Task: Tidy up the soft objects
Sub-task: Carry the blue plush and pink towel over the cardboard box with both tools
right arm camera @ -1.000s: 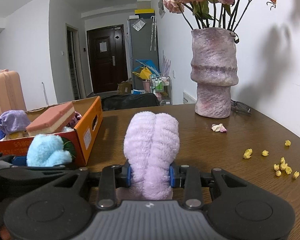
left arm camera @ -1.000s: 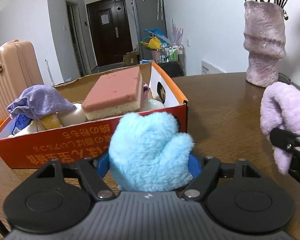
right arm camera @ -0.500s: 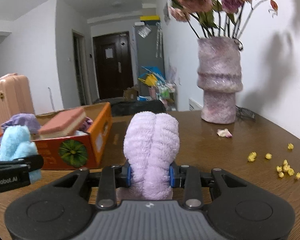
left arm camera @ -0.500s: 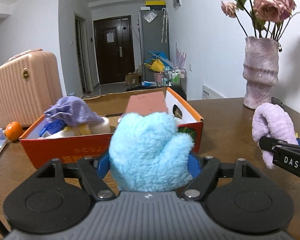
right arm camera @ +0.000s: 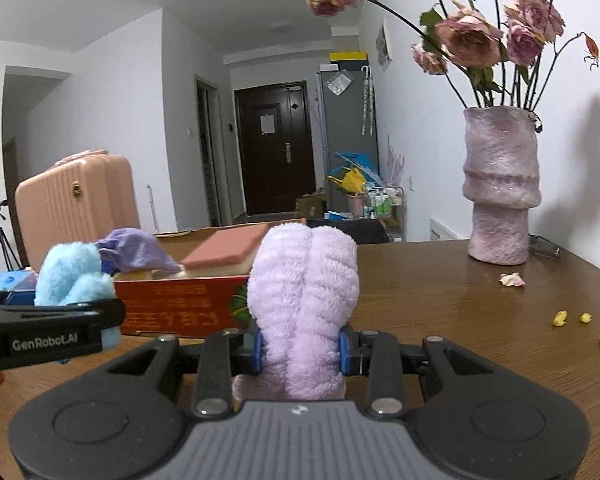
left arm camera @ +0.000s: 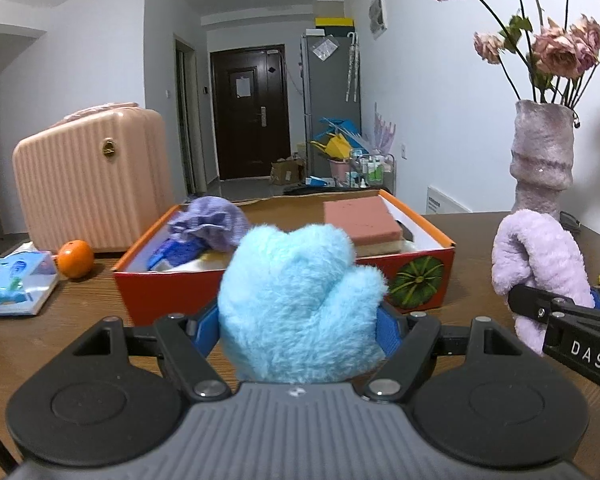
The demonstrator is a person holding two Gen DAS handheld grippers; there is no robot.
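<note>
Blue plush (left arm camera: 300, 304) hides the orange box's (left arm camera: 172, 288) front wall.

Sky-blue plush (left arm camera: 300, 300), lilac towel (right arm camera: 302, 304)

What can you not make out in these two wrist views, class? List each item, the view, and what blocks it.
- Orange box contents, left wrist view: largely hidden by the blue plush.
- Box print, right wrist view: partly covered by the lilac towel.
- Yellow bits on the table: too small to identify.

Blue plush (left arm camera: 300, 304) hides the box's (left arm camera: 172, 292) (orange) front.
</note>
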